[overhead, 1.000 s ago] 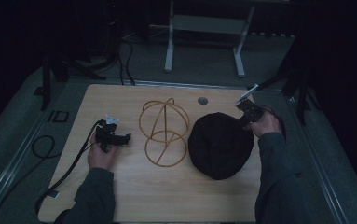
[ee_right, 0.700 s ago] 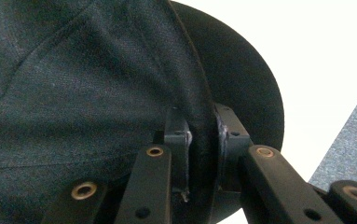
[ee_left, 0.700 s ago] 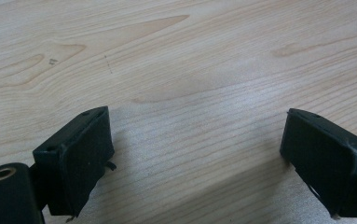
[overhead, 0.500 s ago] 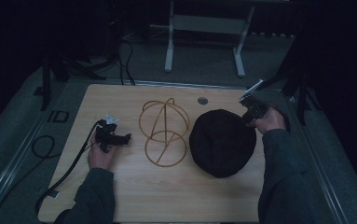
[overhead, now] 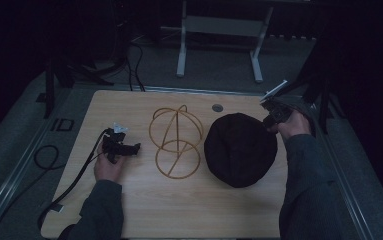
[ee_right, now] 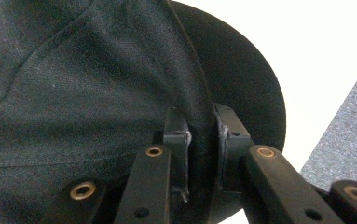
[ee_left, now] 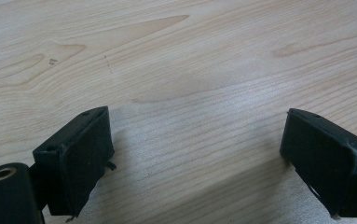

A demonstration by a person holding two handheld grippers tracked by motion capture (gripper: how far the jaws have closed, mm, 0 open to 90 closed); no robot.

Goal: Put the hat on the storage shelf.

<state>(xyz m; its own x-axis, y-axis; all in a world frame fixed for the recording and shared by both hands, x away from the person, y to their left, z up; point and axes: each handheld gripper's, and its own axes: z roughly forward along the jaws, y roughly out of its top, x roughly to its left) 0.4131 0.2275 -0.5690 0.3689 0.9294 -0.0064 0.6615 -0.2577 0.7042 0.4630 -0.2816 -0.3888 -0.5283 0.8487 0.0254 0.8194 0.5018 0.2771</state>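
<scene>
A black cap (overhead: 239,149) lies on the right half of the wooden table (overhead: 189,210). My right gripper (overhead: 270,121) is at its far right edge, shut on the cap's rim. In the right gripper view the two jaws pinch the dark fabric (ee_right: 97,84) of the cap at its brim, and my right gripper (ee_right: 199,140) holds it slightly lifted. A wooden wire-like hat stand (overhead: 175,141) lies in the middle of the table. My left gripper (overhead: 135,148) rests left of the stand, open. In the left gripper view my left gripper (ee_left: 195,154) has only bare wood between its pads.
A small round grommet (overhead: 217,107) sits in the table's far edge. A black cable (overhead: 69,185) trails from the left gripper off the table's left side. Metal stand legs (overhead: 181,50) rise on the floor behind the table.
The right hand has risen a little with the cap's rim in its jaws, and the cap has shifted slightly. The left hand has stayed still.
</scene>
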